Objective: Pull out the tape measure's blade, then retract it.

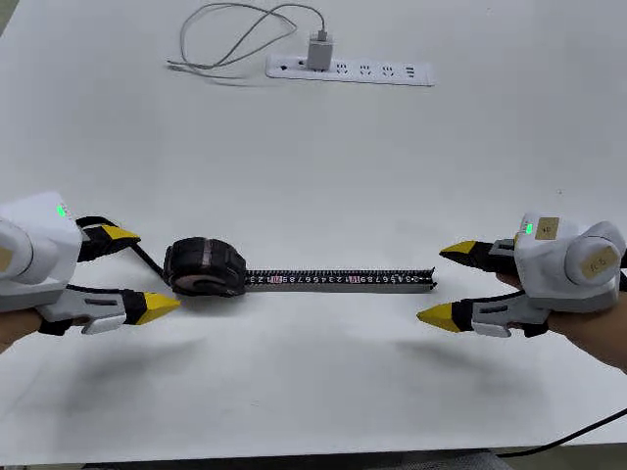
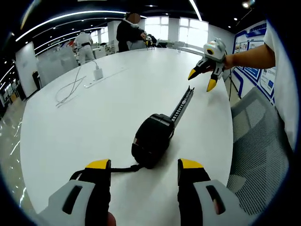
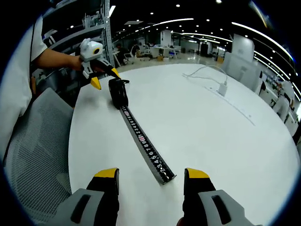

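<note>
Head view has the tape measure [image 1: 204,266] lying on the white tabletop [image 1: 313,166] close to its near edge and left of centre. Its blade [image 1: 338,279] is drawn out flat to the right, parallel to that edge. The case is a rounded, black, rubbery-looking block with a thin black wrist strap [image 1: 147,257] trailing off its left side. The blade is a narrow dark strip printed with pale numerals, ending in a small hook. The left gripper [image 1: 152,269] sits spread wide with its yellow-tipped jaws flanking the strap end of the case and clasping nothing, placed, I judge, to brace the case. The right gripper [image 1: 434,284] is likewise spread and empty, its jaws straddling the hook end without touching it. As the blade lies extended with neither tool on it, a lock or its own stiffness probably holds it out, and retracting remains to do. Near the far edge lie a white power strip [image 1: 348,69], a plugged-in charger [image 1: 320,49] and its looped cable [image 1: 235,34].
</note>
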